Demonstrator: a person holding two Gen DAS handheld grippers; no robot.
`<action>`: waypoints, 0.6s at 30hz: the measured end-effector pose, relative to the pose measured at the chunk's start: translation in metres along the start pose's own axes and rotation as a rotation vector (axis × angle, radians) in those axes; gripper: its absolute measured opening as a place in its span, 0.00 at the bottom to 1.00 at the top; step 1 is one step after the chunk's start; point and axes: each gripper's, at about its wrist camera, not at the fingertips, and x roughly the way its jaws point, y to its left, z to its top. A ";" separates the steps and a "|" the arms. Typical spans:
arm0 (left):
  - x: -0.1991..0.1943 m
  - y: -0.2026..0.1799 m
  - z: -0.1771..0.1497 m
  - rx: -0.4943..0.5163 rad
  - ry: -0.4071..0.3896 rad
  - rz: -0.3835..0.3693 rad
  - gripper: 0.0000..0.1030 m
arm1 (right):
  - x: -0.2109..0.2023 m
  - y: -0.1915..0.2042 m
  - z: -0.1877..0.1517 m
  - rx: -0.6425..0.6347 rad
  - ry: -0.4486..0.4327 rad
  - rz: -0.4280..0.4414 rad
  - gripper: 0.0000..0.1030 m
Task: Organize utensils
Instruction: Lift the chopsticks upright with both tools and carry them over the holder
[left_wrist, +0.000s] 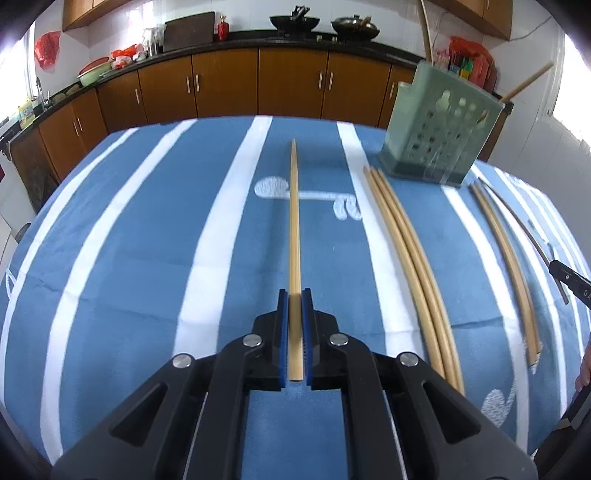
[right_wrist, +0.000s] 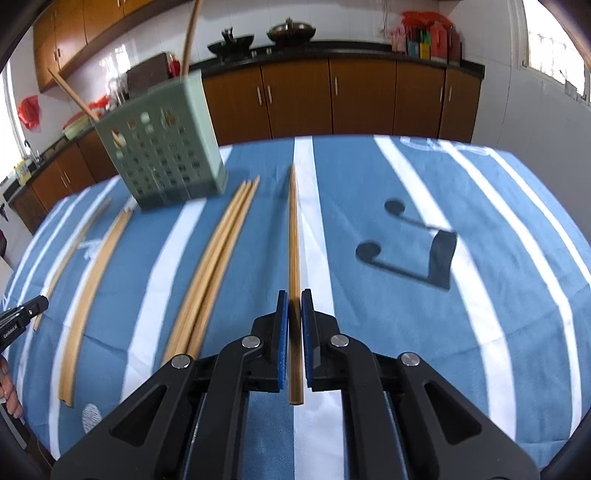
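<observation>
Each gripper clenches one chopstick near its thick end. The left gripper (left_wrist: 294, 295) holds a pale chopstick (left_wrist: 294, 221); the right gripper (right_wrist: 294, 295) holds a darker chopstick (right_wrist: 293, 229). Both run lengthwise away from the fingers, tips toward the green holder (left_wrist: 439, 129). Whether the tips touch the striped surface (left_wrist: 147, 240) is unclear. Loose chopsticks (left_wrist: 402, 251) lie in front of the holder.

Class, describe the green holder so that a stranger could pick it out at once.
Start at the blue striped cloth. At its far edge, before the brown cabinets, stands the green holder. It alone stands upright, a box full of holes, while the loose chopsticks lie flat.
</observation>
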 end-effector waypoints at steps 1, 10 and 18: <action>-0.006 0.001 0.002 -0.006 -0.015 -0.003 0.08 | -0.005 0.000 0.003 0.002 -0.015 0.001 0.08; -0.057 0.002 0.031 -0.027 -0.175 -0.026 0.08 | -0.042 -0.001 0.027 0.012 -0.146 0.024 0.08; -0.052 0.003 0.030 -0.024 -0.156 -0.021 0.08 | -0.001 -0.004 0.004 -0.020 0.024 0.017 0.30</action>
